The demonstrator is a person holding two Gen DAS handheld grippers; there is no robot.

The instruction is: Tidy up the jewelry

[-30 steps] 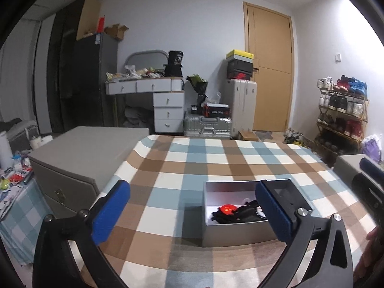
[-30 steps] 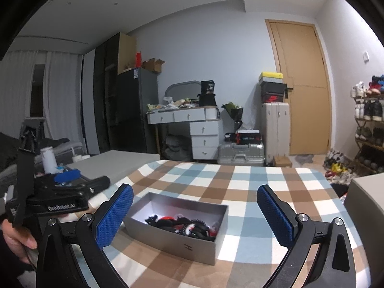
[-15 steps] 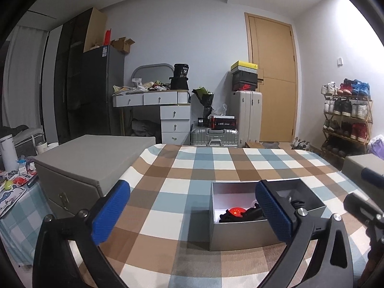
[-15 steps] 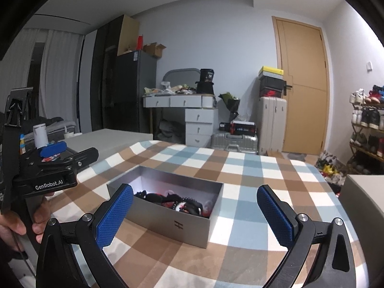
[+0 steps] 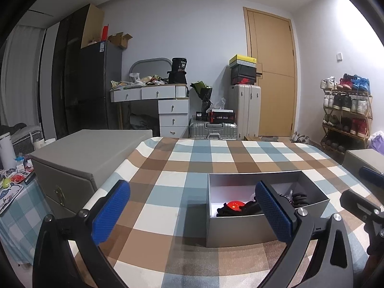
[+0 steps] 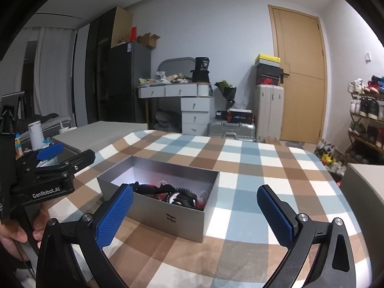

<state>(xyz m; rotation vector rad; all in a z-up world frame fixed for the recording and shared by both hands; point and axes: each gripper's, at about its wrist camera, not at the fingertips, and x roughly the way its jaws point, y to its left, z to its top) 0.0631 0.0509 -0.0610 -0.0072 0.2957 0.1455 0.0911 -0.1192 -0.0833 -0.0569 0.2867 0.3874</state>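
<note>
We see the box [image 6: 168, 199] of tangled jewelry [image 6: 172, 193] at centre frame, lying left of the right gripper [image 6: 194, 216], long axis running upper left to lower right. The left gripper [image 5: 193, 212] has it lower right. Both sets of jaws gape wide, holding nothing; neither looks clearly nearer.

A table covered by a checked cloth [image 5: 192, 158] in brown, blue and white. One open grey box [image 5: 242, 230] sits directly on it, at about four o'clock from the table's centre.
</note>
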